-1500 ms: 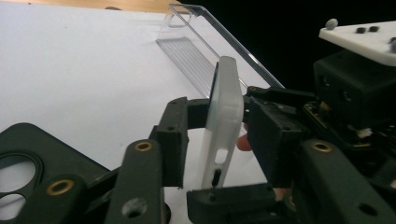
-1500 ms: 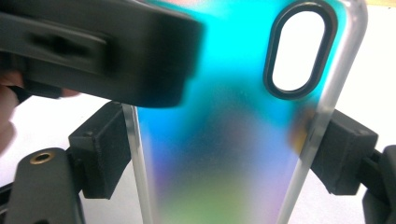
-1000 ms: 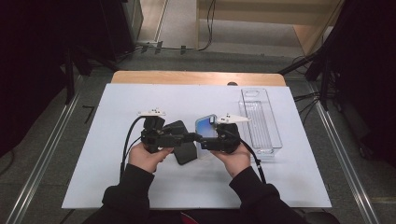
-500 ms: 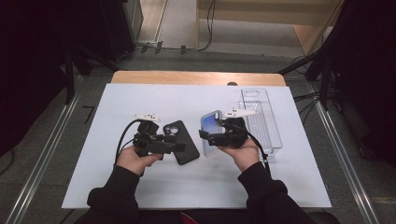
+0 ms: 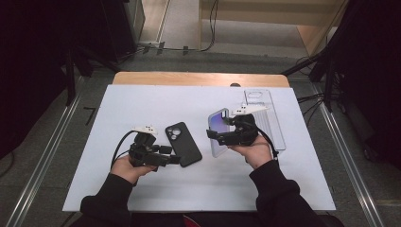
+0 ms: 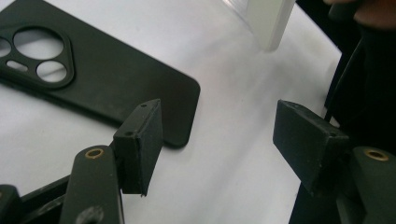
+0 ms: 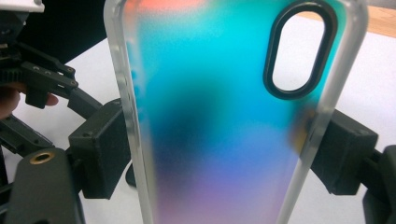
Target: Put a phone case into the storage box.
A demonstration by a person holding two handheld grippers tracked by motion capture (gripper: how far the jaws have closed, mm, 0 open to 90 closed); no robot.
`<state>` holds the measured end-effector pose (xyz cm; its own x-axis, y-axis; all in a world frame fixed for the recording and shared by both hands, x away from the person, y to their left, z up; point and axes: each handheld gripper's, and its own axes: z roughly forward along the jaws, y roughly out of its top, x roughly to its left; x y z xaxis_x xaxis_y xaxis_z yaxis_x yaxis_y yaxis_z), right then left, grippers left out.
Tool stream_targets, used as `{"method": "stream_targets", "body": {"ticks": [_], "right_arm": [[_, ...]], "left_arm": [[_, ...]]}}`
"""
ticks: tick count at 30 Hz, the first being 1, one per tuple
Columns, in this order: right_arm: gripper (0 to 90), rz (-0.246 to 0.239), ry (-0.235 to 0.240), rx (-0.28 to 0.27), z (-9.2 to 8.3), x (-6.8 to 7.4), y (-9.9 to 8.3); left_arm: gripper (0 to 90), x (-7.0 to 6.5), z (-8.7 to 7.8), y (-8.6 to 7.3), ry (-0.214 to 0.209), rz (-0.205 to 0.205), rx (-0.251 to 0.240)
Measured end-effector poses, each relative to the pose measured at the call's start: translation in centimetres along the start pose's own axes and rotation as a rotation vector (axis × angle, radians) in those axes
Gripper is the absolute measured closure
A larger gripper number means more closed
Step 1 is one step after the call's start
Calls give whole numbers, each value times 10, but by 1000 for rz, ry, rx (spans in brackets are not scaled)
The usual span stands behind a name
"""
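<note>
With the two hands now drawn apart, the right gripper (image 5: 218,135) is clamping the iridescent phone case (image 7: 224,116) above the white table (image 5: 142,104), while the left gripper (image 6: 224,140) is hovering open-jawed beside the black phone case (image 5: 183,144), apparently just released.

Bright, even overhead light on the white worktop (image 5: 142,104), dark surroundings beyond. Soft, faint shadows under the hands. Sharp between the left jaws, slight blur on the black phone case (image 6: 93,74) beyond them. Iridescent case (image 7: 224,116) between the right jaws out of focus, glowing, mild glare at its frosted edges.
</note>
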<state>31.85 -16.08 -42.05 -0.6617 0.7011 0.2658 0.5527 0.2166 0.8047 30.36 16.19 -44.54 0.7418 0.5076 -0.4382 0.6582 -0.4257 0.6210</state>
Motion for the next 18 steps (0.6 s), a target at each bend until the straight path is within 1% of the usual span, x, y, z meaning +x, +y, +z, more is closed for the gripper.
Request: {"method": "stream_targets", "body": {"ticks": [1,3,7,8,10,11,14,15,18], "right_arm": [[154,-5,-2,3,-2,-1,1],[154,-6,1,4,-2,-1,1],[154,-10,2,4,-5,-2,2],[154,-13,3,3,-6,-3,3],[154,-17,4,1,-8,-3,4],[154,-18,6,1,-10,-4,5],[154,-23,1,0,-13,-4,6],[154,-23,-3,-6,-15,-5,8],[154,-20,-12,-14,-20,-4,11]], "left_arm": [[287,0,0,-2,0,10,9],[286,2,0,-6,5,18,24],[286,3,-3,-12,-1,11,35],[286,4,-5,-13,1,20,39],[286,4,-7,-16,22,25,42],[286,5,-10,-19,41,28,44],[286,6,-12,-21,53,21,38],[286,6,-14,-23,58,11,29],[286,7,-15,-25,63,8,26]]}}
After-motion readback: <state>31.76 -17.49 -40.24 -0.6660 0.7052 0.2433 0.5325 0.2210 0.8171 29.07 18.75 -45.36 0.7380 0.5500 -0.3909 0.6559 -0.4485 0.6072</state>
